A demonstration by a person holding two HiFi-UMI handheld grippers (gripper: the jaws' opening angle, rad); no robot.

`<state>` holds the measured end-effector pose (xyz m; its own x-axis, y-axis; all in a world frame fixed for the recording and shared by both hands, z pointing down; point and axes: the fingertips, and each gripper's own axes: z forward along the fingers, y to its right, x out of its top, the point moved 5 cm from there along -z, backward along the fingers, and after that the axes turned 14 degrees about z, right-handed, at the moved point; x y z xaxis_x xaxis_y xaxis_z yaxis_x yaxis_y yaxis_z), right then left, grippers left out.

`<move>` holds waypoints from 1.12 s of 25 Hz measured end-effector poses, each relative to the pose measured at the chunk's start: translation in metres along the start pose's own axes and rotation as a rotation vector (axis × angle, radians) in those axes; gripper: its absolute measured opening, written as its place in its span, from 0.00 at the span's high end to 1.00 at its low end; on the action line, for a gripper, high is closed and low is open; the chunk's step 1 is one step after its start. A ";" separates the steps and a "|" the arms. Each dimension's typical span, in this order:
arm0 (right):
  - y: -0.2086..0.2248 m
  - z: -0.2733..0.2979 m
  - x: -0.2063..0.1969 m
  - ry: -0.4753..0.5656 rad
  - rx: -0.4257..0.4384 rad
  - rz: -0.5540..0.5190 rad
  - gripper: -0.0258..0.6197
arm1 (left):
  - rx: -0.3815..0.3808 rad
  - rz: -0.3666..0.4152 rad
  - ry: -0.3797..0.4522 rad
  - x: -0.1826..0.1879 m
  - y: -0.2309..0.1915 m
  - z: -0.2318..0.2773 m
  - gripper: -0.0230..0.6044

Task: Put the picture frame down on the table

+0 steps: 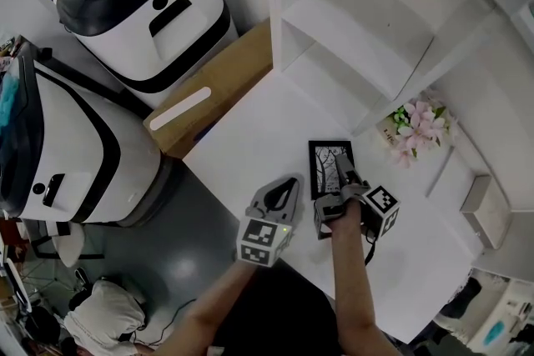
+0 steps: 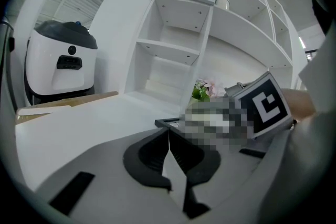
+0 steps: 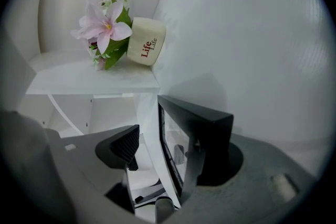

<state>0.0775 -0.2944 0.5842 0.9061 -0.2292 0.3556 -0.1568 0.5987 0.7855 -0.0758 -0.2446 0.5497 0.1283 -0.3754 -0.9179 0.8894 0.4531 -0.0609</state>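
Picture frame (image 1: pixel 327 162) lies on the table (image 1: pixel 275 129), just left of the flower pot (image 1: pixel 417 129). Right gripper (image 1: pixel 345 176) has its fingers spread around the frame's near edge, one pad clear, which looks like letting go. Left gripper (image 1: pixel 290 182), farther from the pot, waits with fingers pressed together, empty.

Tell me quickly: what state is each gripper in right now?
Left gripper: closed, nothing in it.
Right gripper: open; the picture frame sits between its jaws but is not clamped.
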 end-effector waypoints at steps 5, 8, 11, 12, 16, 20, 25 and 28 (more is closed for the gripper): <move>-0.004 0.005 0.001 0.000 -0.064 0.018 0.42 | 0.001 -0.001 0.002 0.002 0.002 -0.001 0.94; -0.006 0.006 0.001 0.009 -0.093 0.024 0.40 | -0.003 -0.005 0.005 0.005 0.002 -0.002 0.94; -0.005 0.005 0.000 0.021 -0.113 0.040 0.40 | -0.005 -0.005 0.005 0.007 0.002 -0.004 0.94; -0.005 0.004 0.000 0.026 -0.120 0.047 0.40 | -0.005 -0.004 0.005 0.007 0.001 -0.005 0.94; -0.005 0.002 0.000 0.038 -0.142 0.060 0.40 | 0.001 -0.005 0.008 0.009 0.000 -0.006 0.94; -0.002 0.000 0.000 0.045 -0.180 0.060 0.40 | 0.001 -0.002 0.011 0.012 0.000 -0.008 0.94; -0.001 0.001 -0.002 0.055 -0.224 0.056 0.39 | 0.000 -0.002 0.012 0.013 0.000 -0.009 0.94; 0.000 0.001 -0.003 0.044 -0.252 0.071 0.37 | -0.001 -0.003 0.011 0.013 0.002 -0.011 0.94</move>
<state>0.0746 -0.2942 0.5835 0.9132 -0.1494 0.3791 -0.1232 0.7856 0.6063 -0.0771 -0.2402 0.5333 0.1207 -0.3680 -0.9220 0.8892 0.4530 -0.0644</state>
